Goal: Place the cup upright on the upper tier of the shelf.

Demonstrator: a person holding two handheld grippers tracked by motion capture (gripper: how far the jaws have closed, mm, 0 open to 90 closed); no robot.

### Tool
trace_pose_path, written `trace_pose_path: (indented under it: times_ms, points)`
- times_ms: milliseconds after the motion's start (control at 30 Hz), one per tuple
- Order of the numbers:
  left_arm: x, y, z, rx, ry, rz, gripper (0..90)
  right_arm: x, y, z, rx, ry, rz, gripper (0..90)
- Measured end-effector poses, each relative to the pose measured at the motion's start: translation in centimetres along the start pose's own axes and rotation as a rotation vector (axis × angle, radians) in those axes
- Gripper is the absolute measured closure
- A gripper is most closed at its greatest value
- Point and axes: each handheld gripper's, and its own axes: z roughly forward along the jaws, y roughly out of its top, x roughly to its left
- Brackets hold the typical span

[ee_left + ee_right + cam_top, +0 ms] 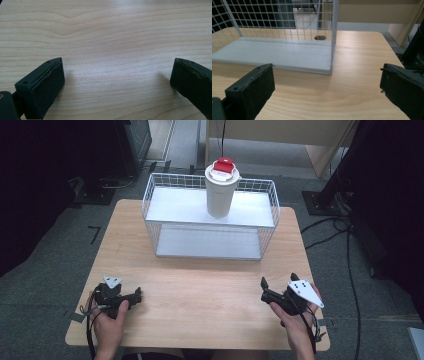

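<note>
A white cup with a red lid (221,190) stands upright on the top shelf of a white wire rack (210,222) at the back of the wooden table (200,290). My left gripper (136,295) rests near the front left of the table, open, nothing between its jaws; its own view (117,75) looks down on bare wood. My right gripper (272,287) sits at the front right, open and holding nothing. In its own view, that gripper (327,82) faces the rack's lower shelf (279,53) and corner post (334,37).
The rack takes up the back middle of the table. A round hole (320,38) is in the tabletop behind the rack. Cables (345,250) and dark equipment stands lie on the floor at the right and back left. Bare wood stretches between the grippers and the rack.
</note>
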Motion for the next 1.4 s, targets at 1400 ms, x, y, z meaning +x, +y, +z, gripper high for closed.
trace_pose_path:
  times_ms: [1400]
  points:
    - [-0.1, 0.0, 0.0, 0.001, 0.006, -0.004, 0.0, -10.3, -7.1, -0.5, 0.43, -0.166, 0.023, 1.2]
